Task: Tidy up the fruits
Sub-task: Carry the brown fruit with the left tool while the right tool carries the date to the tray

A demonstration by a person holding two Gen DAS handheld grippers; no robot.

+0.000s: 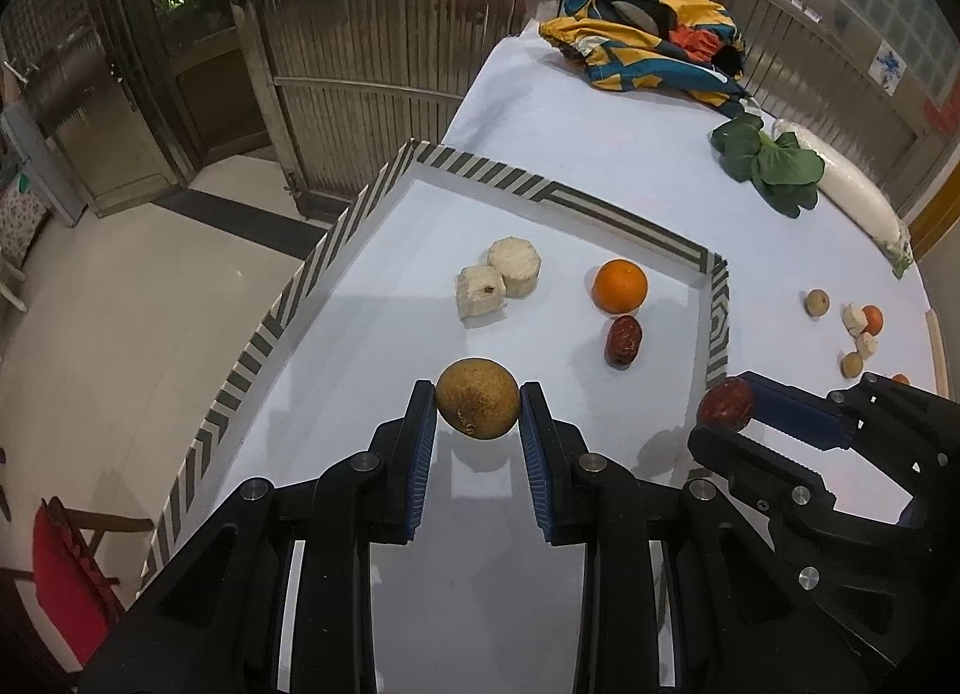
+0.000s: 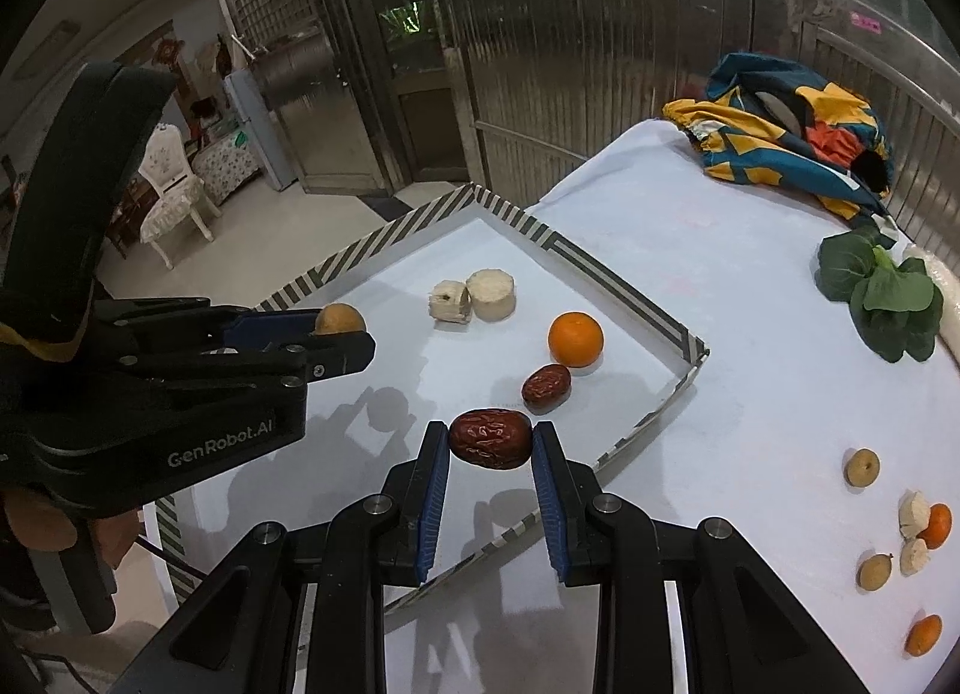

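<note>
Left gripper (image 1: pixel 478 407) was clamped on a brown longan (image 1: pixel 477 397), blue pads pressing it from both sides, fruit held clear above the white floor of the tray (image 1: pixel 717 316) near its front. Right gripper (image 2: pixel 491 445) was likewise pinched on a wrinkled red date (image 2: pixel 491 438), gripped end to end, hanging over the tray's near right edge. Both tools were pitched steeply downward, side by side; in the left wrist view the right gripper came in from the right with the date at its tips, and in the right wrist view the left one came in from the left with the longan at its tips. The tray was a shallow box with a striped black-and-white rim, sitting on the white-covered table (image 1: pixel 600 112). Inside it, going back: a second red date (image 1: pixel 623 341) lay loose, just beside an orange (image 1: pixel 620 286) behind it; further left sat two pale cut chunks (image 1: pixel 498 286) touching each other. Outside the tray, on the cloth to the right, lay a loose scatter (image 2: pixel 900 538) of small fruit: brownish longans, small oranges and pale pieces, well apart from the tray. Further back were a leafy green vegetable (image 1: pixel 774 166) and a white radish (image 1: pixel 840 184) next to it. At the far end of the table a crumpled multicoloured jacket (image 1: pixel 654 40) lay in a heap.
</note>
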